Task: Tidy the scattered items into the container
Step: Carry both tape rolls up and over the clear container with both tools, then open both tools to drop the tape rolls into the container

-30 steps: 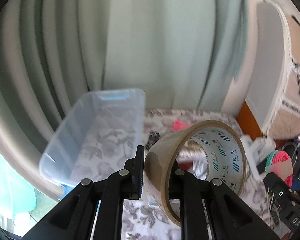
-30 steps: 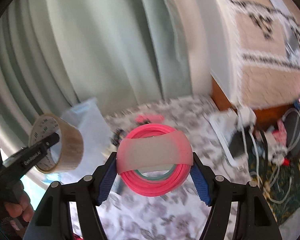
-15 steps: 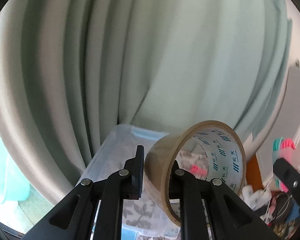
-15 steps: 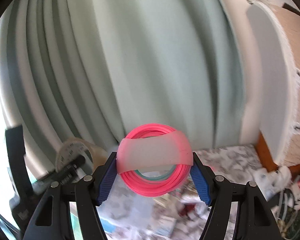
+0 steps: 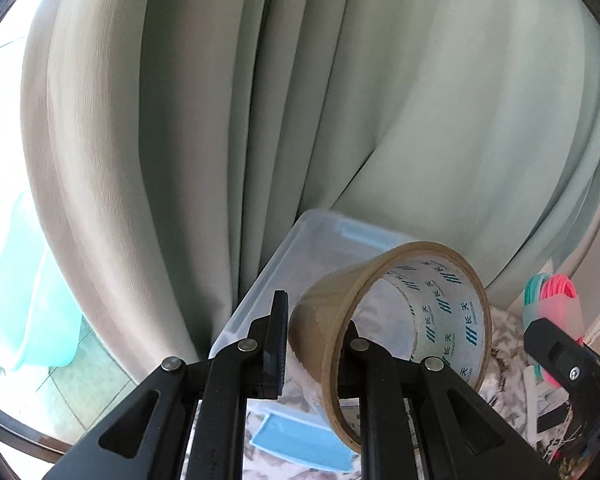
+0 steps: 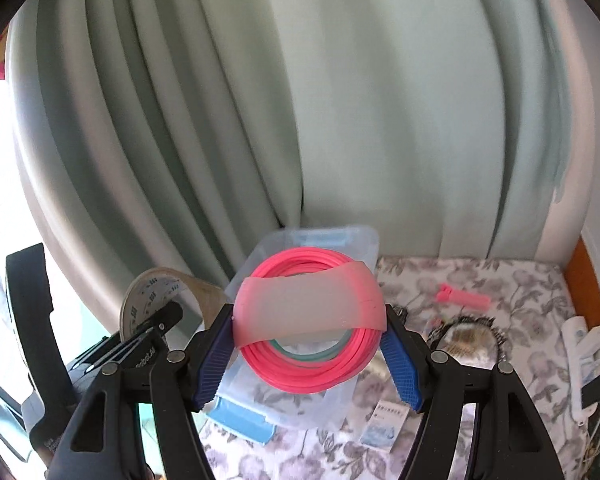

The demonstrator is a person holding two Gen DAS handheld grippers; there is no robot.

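My left gripper [image 5: 316,344] pinches the wall of the brown tape roll [image 5: 388,320], and my right gripper [image 6: 308,356] clamps the pink coil [image 6: 312,320]. Both hang in front of the clear container [image 6: 364,240] at lower centre, not yet inside. On the floral cloth [image 6: 520,340] at lower right, a pink clip [image 6: 464,298] and a small packet [image 6: 384,420] are left.

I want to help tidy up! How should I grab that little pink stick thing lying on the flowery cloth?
Pinch the pink stick across its thin middle, coming straight down from above. It lies flat on the flowery cloth, long and narrow, with bare cloth beside both long sides for fingers.
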